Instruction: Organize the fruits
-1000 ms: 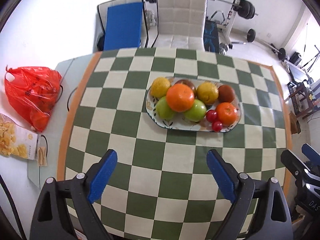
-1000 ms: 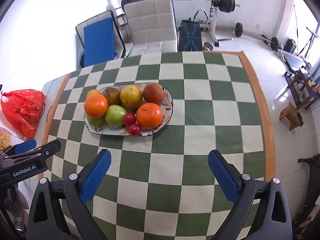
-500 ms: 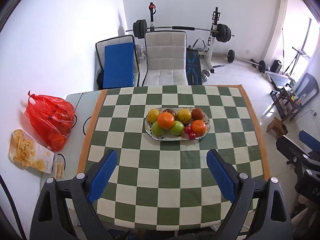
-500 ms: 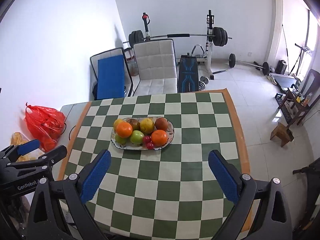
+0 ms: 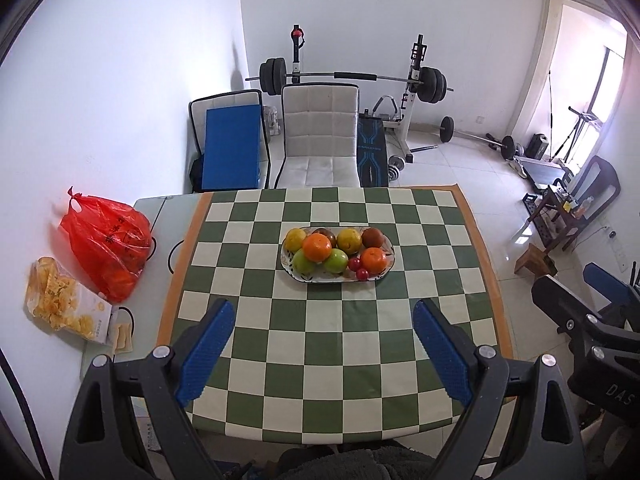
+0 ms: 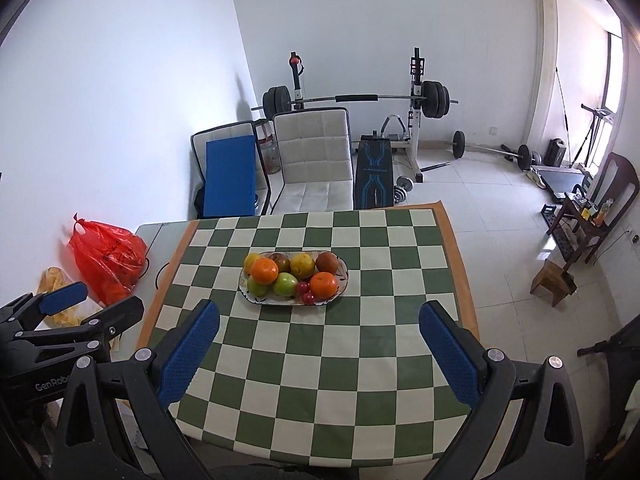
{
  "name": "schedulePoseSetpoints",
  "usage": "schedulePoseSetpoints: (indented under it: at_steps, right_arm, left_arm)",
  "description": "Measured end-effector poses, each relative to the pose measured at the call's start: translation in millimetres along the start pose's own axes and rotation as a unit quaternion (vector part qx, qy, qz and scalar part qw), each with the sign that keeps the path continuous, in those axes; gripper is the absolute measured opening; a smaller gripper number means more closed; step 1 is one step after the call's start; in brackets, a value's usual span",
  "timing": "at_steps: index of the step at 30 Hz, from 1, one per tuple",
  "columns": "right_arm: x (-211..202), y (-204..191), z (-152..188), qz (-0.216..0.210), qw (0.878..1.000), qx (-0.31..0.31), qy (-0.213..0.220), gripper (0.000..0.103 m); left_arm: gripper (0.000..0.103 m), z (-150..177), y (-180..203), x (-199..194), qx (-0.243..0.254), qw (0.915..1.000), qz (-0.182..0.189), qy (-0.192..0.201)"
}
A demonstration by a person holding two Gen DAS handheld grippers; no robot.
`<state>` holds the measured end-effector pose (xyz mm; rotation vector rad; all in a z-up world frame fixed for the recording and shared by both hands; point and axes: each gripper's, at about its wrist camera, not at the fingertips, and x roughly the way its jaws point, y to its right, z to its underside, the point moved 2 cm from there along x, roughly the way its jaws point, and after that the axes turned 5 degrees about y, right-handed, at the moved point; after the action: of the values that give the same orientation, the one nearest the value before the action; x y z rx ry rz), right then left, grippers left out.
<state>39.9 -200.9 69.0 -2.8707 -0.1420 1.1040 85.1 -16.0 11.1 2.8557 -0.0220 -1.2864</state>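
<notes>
An oval patterned plate (image 5: 385, 271) (image 6: 343, 284) sits mid-table on the green and white checked cloth (image 5: 332, 336) (image 6: 320, 344). It holds oranges (image 5: 317, 247) (image 6: 323, 285), green apples (image 5: 336, 261) (image 6: 285, 283), yellow and brown fruits and small red ones (image 5: 363, 274). My left gripper (image 5: 324, 354) is open and empty, high above the near table edge. My right gripper (image 6: 318, 356) is open and empty too, beside it. Each gripper shows at the edge of the other's view.
A red plastic bag (image 5: 105, 246) and a snack packet (image 5: 66, 306) lie on the bare table strip at left. A white chair (image 5: 318, 140), a blue-padded chair (image 5: 230, 148) and a weight bench with barbell (image 5: 400, 120) stand beyond. A small wooden stool (image 5: 534, 262) stands at right.
Both grippers have pulled up and back from the table. The plate of fruit now looks much smaller and farther, and the room is in view. Both stay open.
</notes>
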Motion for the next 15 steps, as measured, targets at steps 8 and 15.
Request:
schedulePoseSetpoints:
  at_steps: [8,15]
  right_arm:
    - [0.4,1.3,0.8,-0.003,1.000,-0.003,-0.009,0.102]
    - [11.3,2.5,0.8,0.004,1.000,-0.010,-0.010,0.103]
  left_arm:
    - [0.102,-0.4,-1.9,-0.8,-0.008,0.9998,-0.018,0.002]
    - [0.102,-1.8,-5.0,0.9,-0.017,0.9997,-0.020,0.003]
